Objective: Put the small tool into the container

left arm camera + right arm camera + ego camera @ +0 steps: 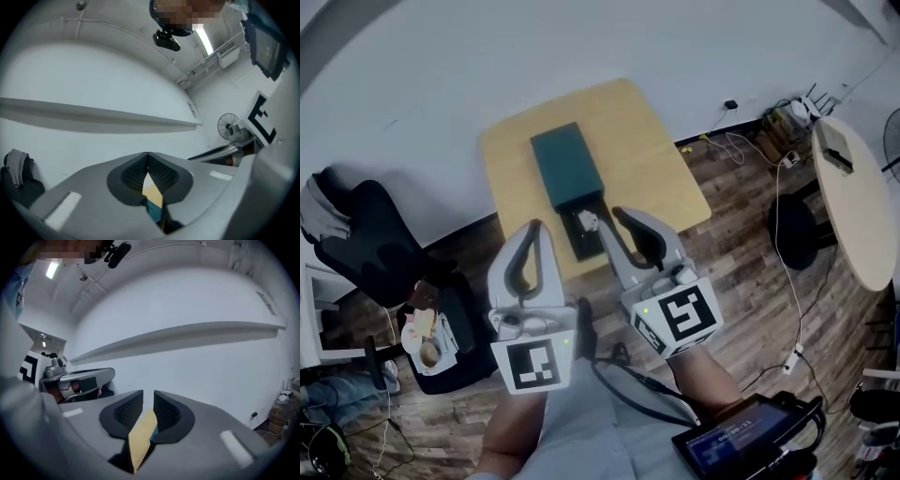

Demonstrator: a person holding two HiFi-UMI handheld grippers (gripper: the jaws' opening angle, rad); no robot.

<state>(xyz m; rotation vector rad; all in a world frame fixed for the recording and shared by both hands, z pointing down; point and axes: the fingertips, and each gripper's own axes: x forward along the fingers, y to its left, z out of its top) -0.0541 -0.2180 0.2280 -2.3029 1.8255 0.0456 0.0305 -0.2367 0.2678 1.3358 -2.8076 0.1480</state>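
Both hung empty in the head view: left gripper (537,228), right gripper (615,218), the tool (586,222) apparently lying in the container's (566,165) open end just past their tips. Left gripper view: jaws pressed together. Right gripper view: jaws barely parted, nothing between. Placing seemed done; next, stay clear.

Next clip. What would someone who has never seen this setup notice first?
Two grey grippers with marker cubes fill the foreground of the head view. The left gripper has its jaws together and the right gripper has its jaws slightly apart, and both are empty. Just beyond them, a dark teal container lies on the light wooden table. Its near end is open, with a small pale object inside, possibly the tool.
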